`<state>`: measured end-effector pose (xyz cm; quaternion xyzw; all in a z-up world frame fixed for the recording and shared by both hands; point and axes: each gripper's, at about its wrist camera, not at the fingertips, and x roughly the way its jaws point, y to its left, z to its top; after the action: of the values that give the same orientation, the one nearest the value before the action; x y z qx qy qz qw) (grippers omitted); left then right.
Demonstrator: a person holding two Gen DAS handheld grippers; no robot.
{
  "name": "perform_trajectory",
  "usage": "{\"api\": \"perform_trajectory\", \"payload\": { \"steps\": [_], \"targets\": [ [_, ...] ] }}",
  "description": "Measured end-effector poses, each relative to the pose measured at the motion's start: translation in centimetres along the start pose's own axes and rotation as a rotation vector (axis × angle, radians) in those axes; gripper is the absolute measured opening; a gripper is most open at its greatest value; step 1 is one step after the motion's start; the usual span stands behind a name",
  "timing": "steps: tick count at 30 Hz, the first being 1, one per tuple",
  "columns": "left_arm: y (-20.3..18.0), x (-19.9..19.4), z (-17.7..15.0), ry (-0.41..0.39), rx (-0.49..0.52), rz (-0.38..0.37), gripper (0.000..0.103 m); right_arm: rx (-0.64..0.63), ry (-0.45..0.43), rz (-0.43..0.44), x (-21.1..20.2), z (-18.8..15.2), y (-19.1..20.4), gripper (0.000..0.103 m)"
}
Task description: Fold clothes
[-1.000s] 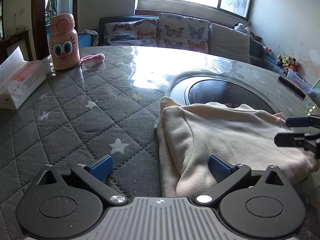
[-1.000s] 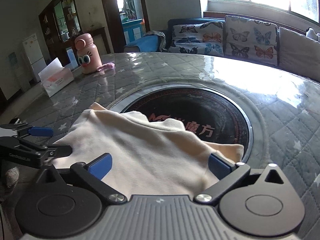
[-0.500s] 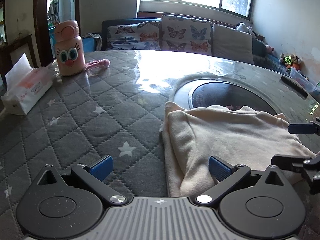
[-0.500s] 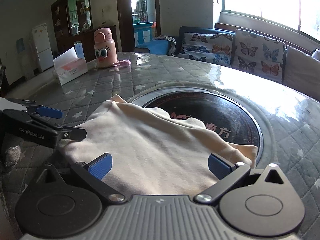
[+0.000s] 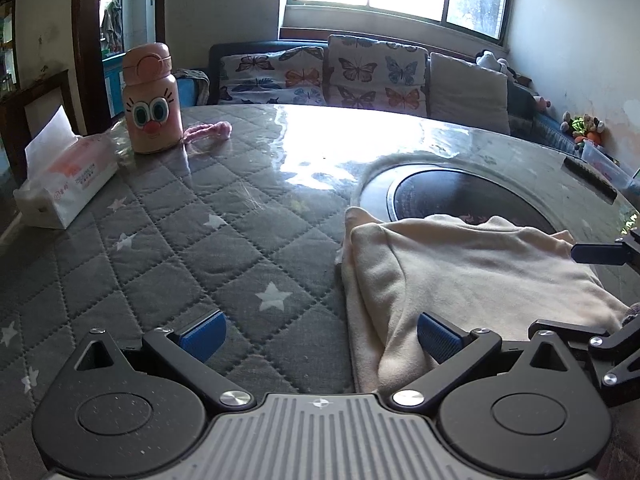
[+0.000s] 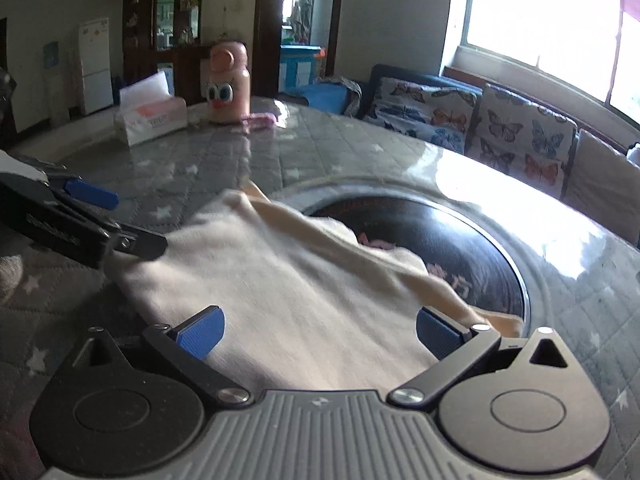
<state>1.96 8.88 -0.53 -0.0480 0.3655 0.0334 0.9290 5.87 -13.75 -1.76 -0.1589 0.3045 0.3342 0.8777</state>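
Note:
A cream garment (image 5: pixel 472 276) lies folded on the grey quilted table (image 5: pixel 168 248), partly over the black round hob (image 5: pixel 452 196). My left gripper (image 5: pixel 320 338) is open at the garment's near left edge, its right finger by the cloth. My right gripper (image 6: pixel 318 332) is open low over the garment (image 6: pixel 288 296), which fills the gap between its fingers. In the right wrist view the left gripper (image 6: pixel 100 220) stands at the garment's left corner. In the left wrist view the right gripper (image 5: pixel 600 292) is at the far right.
A pink cartoon bottle (image 5: pixel 150 100) with a pink strap (image 5: pixel 208 130) and a tissue box (image 5: pixel 68 176) stand at the table's far left. A sofa with butterfly cushions (image 5: pixel 360 76) is behind the table. The hob's rim (image 6: pixel 516 264) lies right of the garment.
Both grippers have drawn back and risen slightly from the garment. The right wrist view has swung left and blurs with motion. The garment stays folded in place.

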Motion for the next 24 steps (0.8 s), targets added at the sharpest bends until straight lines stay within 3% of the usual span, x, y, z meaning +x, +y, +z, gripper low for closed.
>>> {"api": "perform_trajectory", "payload": {
  "steps": [7,14,19,24],
  "targets": [
    [0.8,0.7,-0.4,0.024,-0.028,0.000,0.103,-0.062,0.035,0.040,1.7,-0.3,2.3,0.103],
    [1.0,0.2,0.0,0.013,-0.032,0.009,0.103,-0.079,-0.007,0.039,0.8,0.6,2.9,0.103],
    [1.2,0.1,-0.4,0.021,-0.042,0.013,0.103,-0.095,0.028,0.061,2.1,0.4,3.8,0.103],
    [1.4,0.0,-0.2,0.015,-0.043,0.019,0.103,-0.099,-0.013,0.063,1.7,1.1,4.3,0.103]
  ]
}}
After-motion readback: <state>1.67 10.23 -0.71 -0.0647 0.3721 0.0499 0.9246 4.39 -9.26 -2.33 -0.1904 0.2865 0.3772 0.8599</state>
